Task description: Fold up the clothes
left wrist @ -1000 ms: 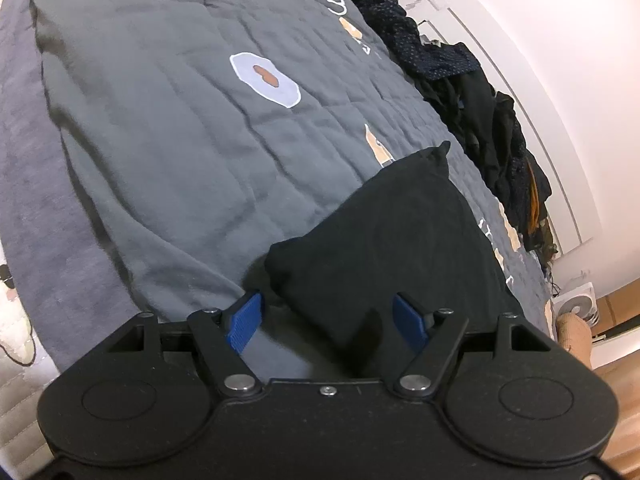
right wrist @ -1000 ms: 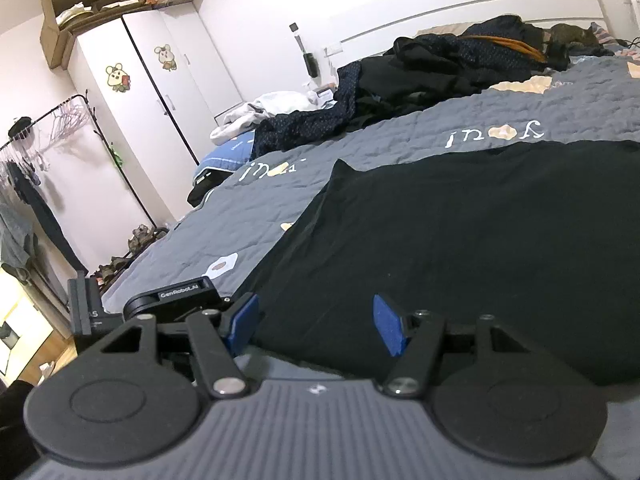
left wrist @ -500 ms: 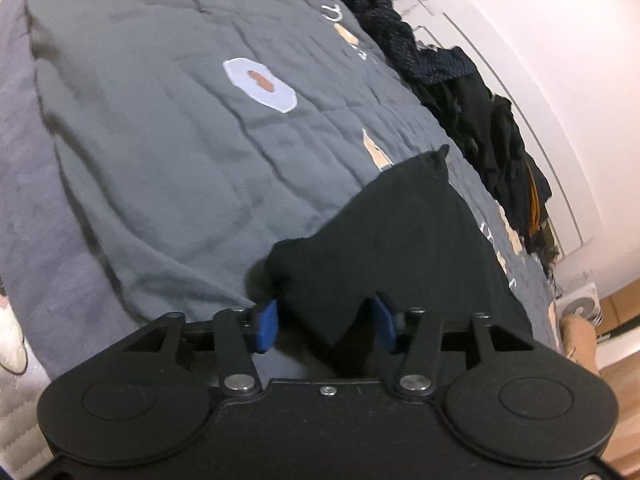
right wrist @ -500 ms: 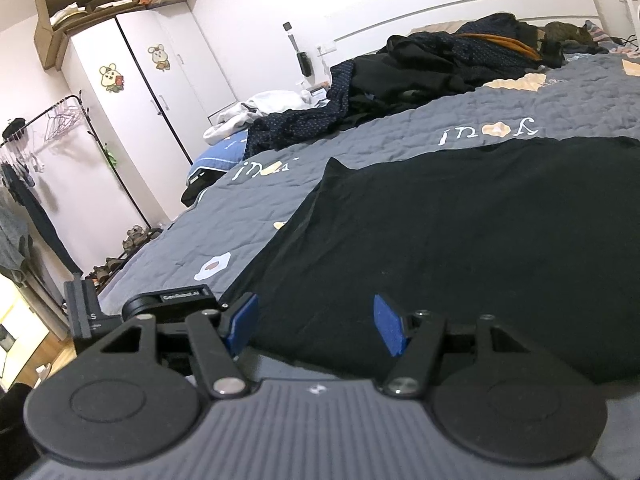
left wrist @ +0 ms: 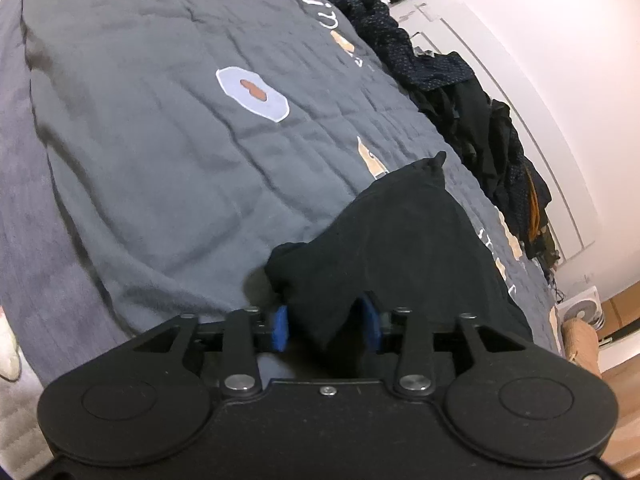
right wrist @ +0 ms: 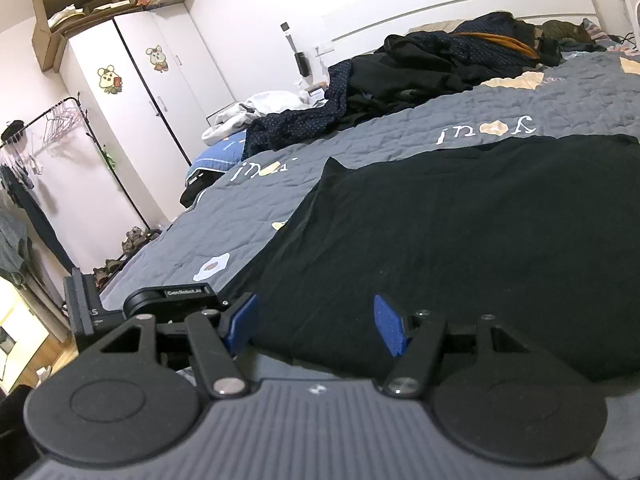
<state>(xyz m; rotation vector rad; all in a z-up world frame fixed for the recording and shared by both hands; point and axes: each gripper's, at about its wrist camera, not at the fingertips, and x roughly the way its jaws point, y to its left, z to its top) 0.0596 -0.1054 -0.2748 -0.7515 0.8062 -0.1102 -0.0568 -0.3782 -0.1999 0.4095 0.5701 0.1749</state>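
Black garment [left wrist: 404, 240] corner between pads of left hand-held gripper [left wrist: 326, 326], jaws just closing, not yet pinching; garment runs ahead-right. Right hand-held gripper [right wrist: 316, 326] open over near hem.

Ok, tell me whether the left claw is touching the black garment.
Touching. In the left wrist view a corner of the black garment sits between the closing jaws of the left claw, its cloth against the left pad; whether both pads press it is unclear.
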